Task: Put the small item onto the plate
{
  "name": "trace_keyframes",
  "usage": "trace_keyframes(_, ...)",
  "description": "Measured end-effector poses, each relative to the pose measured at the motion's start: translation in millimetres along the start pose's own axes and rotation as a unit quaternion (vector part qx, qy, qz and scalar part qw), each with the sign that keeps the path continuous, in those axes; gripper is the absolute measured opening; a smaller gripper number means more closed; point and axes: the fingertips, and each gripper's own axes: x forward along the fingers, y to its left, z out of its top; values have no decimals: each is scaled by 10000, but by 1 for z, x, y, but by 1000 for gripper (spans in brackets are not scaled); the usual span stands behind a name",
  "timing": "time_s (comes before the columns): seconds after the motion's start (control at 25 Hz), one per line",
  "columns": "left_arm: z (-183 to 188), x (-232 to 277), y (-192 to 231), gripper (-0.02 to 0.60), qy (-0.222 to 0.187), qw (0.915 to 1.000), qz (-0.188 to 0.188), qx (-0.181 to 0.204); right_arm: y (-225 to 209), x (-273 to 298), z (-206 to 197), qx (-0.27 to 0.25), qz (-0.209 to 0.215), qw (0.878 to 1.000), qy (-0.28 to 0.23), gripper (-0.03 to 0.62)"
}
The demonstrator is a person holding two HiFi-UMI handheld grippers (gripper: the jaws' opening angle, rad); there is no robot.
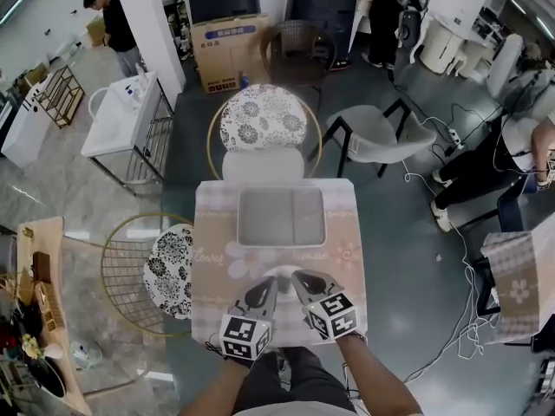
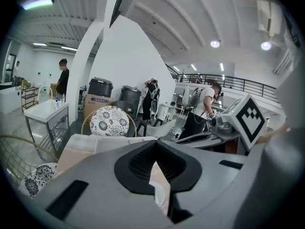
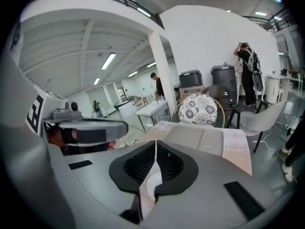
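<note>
A white plate (image 1: 283, 273) lies on the pale patterned table (image 1: 212, 241) near its front edge, mostly covered by my two grippers. The left gripper (image 1: 271, 284) and the right gripper (image 1: 298, 277) hover side by side over it, tips pointing away from me. Each one's jaws meet at the tips with nothing between them, so both are shut and empty. Through the gap below the jaws a strip of the plate (image 2: 156, 192) shows in the left gripper view, and the plate (image 3: 151, 182) shows the same way in the right gripper view. No small item is visible in any view.
A shallow grey two-part tray (image 1: 280, 217) sits mid-table beyond the plate. A floral-cushioned wire chair (image 1: 262, 121) stands behind the table, another (image 1: 169, 267) at its left. A grey chair (image 1: 377, 134) and cables lie to the right. People stand around the room.
</note>
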Motion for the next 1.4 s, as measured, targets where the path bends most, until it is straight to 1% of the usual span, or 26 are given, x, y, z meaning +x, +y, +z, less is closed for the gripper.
trace_keyframes(0.08,17,-2,-5,3,-11,10000,11,-1,4,-12,24,141,-22,9994,-317,21)
trace_keyframes(0.2,37,-7,-16,3,-9,10000,8,24,11,-28,54,234,-50,9975,-663,16)
trace_keyframes(0.4,70,-12,-28,3,-155,9999,-6,61,16,-48,92,194,-122,9947,-1003,14)
trace_keyframes(0.56,89,-11,-38,3,-256,9996,-22,133,15,-58,105,181,-144,9944,-1032,12)
trace_keyframes(0.72,108,-12,-44,3,-343,9991,11,228,16,-66,122,168,-43,9938,-1098,11)
trace_keyframes(0.92,127,-15,-46,3,-532,9980,55,331,21,-71,144,9,40,9924,-1231,11)
trace_keyframes(1.12,132,-20,-47,3,-589,9976,115,335,28,-73,150,-88,109,9920,-1251,11)
trace_keyframes(1.4,129,-25,-42,3,-613,9974,177,344,37,-70,144,-129,180,9926,-1192,11)
